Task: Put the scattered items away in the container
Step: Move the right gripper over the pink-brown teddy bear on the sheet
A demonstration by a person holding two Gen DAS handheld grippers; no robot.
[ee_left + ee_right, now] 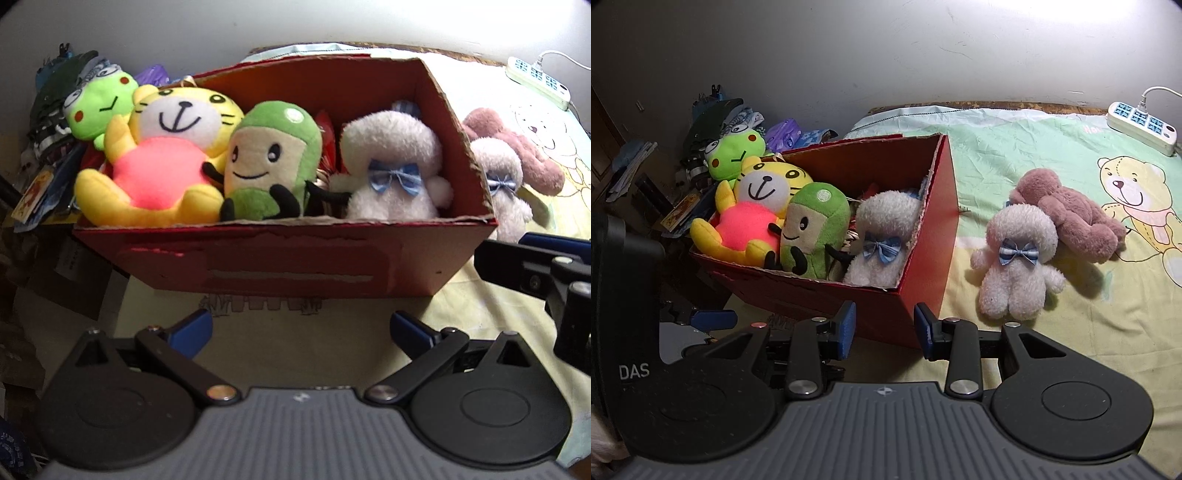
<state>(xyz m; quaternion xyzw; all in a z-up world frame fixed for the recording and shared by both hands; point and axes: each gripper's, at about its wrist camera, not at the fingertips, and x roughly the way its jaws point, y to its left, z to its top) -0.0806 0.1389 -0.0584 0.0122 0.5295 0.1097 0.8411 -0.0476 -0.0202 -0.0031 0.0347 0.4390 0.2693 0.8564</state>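
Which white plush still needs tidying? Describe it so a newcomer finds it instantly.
Start at the red cardboard box on the bedsheet. Just outside its right wall lies a white plush with a blue bow, against a pink plush. Its near twin sits inside the box.

Plain scuffed white wall [886, 55], glare top right. Bed with pastel bear-print sheet [1015, 147], white power strip [1141, 125] at far edge, clutter pile [713, 118] left.

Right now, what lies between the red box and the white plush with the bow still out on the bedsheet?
Only bare bedsheet separates the red box from the white plush, clearest in the right wrist view.
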